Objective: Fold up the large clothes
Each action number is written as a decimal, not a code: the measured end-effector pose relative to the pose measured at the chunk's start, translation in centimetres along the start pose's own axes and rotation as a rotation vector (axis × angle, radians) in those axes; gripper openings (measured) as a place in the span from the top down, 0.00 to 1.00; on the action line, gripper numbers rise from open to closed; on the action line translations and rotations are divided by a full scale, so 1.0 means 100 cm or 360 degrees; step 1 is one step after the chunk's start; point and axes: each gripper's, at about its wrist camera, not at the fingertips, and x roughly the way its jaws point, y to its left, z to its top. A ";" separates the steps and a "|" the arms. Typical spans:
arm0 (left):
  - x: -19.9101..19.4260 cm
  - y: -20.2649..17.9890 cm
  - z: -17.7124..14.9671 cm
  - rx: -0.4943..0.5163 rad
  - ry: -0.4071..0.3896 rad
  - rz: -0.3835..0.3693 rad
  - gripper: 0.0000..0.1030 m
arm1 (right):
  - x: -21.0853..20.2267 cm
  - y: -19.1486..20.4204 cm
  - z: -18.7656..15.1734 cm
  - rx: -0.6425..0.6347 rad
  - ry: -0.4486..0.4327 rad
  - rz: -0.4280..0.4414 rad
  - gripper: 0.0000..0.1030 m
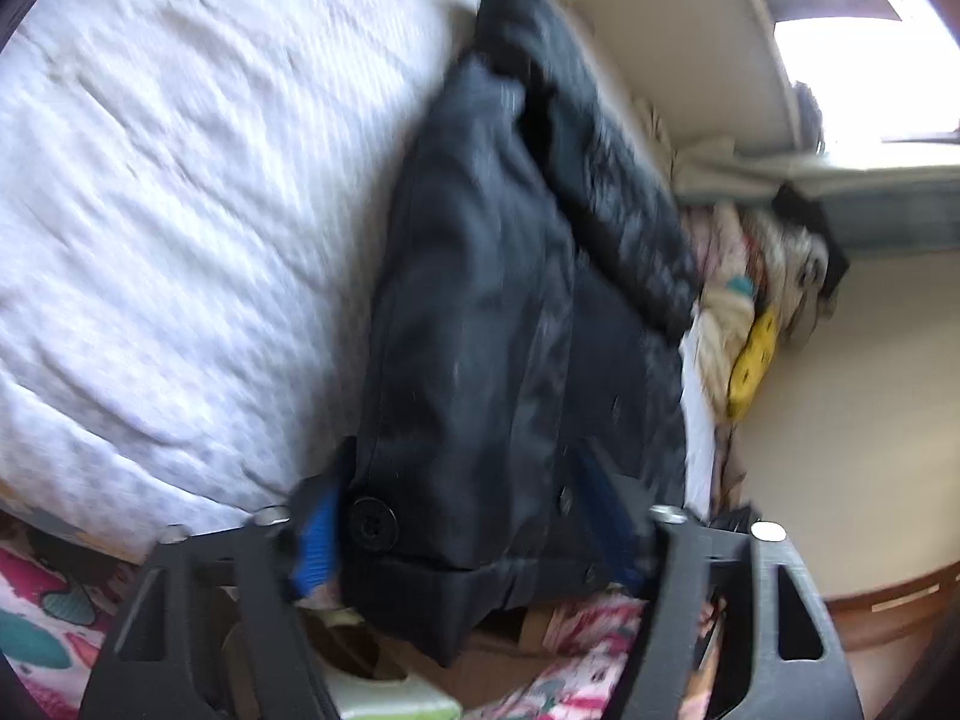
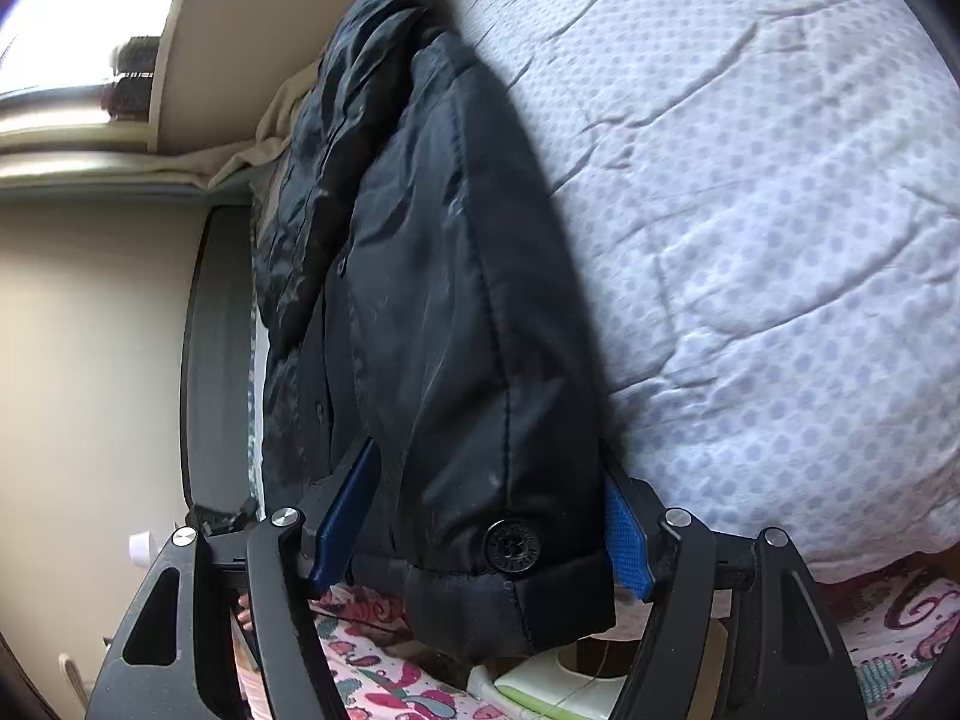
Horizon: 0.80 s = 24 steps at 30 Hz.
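A dark navy padded jacket [image 1: 480,300] lies folded lengthwise along the edge of a bed, its shiny sleeve laid on top. Its hem with a black button [image 1: 373,525] hangs over the bed's near edge. My left gripper [image 1: 462,480] stands open around that hem, and its blue pads [image 1: 313,540] do not clamp the cloth. In the right wrist view the same jacket [image 2: 432,300] shows a cuffed end with a black button [image 2: 512,543]. My right gripper [image 2: 489,462] is open with this end between its blue pads [image 2: 627,540], which flank the cloth without pinching it.
The bed carries a white quilt with pale blue dots [image 2: 750,210]. A heap of mixed clothes with a yellow item [image 1: 750,354] lies past the jacket by the cream wall. Below the bed edge are a pink patterned fabric [image 2: 390,702] and a green-and-white box [image 1: 390,702].
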 end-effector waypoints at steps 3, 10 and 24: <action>0.008 -0.002 0.000 0.0042 0.0050 0.0010 0.71 | 0.007 0.006 -0.002 -0.0063 0.0029 -0.0056 0.58; 0.003 -0.011 -0.004 0.0137 0.0007 0.0015 0.81 | 0.008 0.013 -0.005 -0.0164 0.0039 -0.0041 0.90; -0.043 -0.042 -0.030 0.0262 0.0062 -0.0056 0.82 | -0.033 0.023 -0.030 -0.0131 0.0024 0.0185 0.92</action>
